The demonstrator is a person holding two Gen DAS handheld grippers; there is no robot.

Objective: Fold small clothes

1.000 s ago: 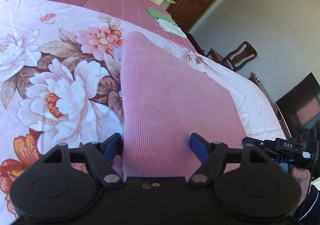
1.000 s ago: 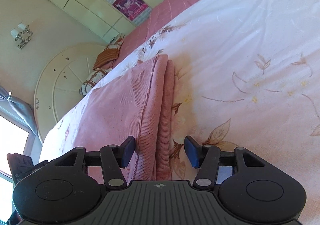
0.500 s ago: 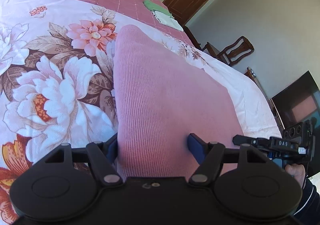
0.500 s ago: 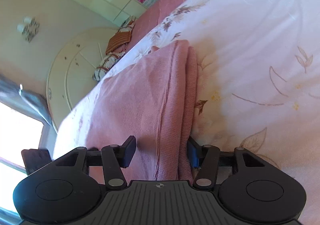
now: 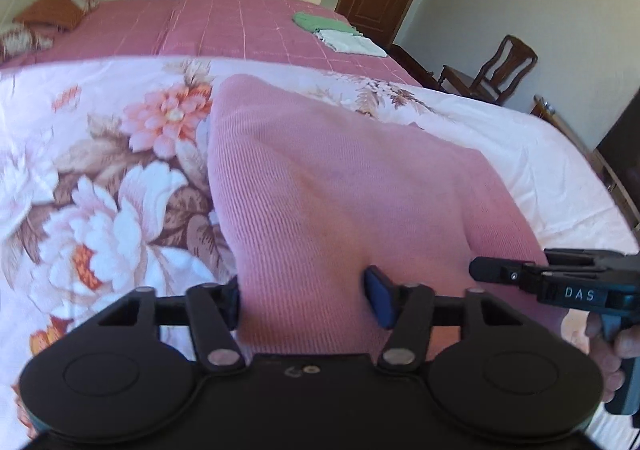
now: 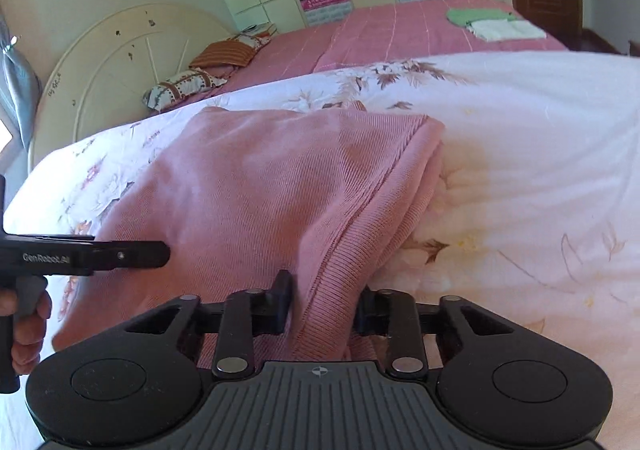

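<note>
Both grippers sit at the near edge of the pink ribbed garment (image 5: 328, 186), which lies partly folded on the floral quilt (image 5: 100, 210).

Left gripper (image 5: 306, 290): fingers set well apart, cloth bunched between them and touching both pads. I judge it closed onto the fabric, though I cannot tell how firmly.

Right gripper (image 6: 324, 302): narrower gap, stacked layers of the folded edge wedged between the fingers. It looks like a pinch on the garment; how many layers are actually caught, I cannot tell.

Risks as I read them:
- Right side holds a multi-layer edge. If only the top layers are pinched, the lower ones will drop on the lift and the fold opens.
- Left grip takes a thick wad, not a clean edge. Ribbed knit stretches, so it may creep out of the pads under tension.
- Uneven lift height between my two hands would skew the fold line and leave the far corner (image 6: 430, 126) misaligned.
- The soft quilt could be caught with the cloth and drag upward.
</note>
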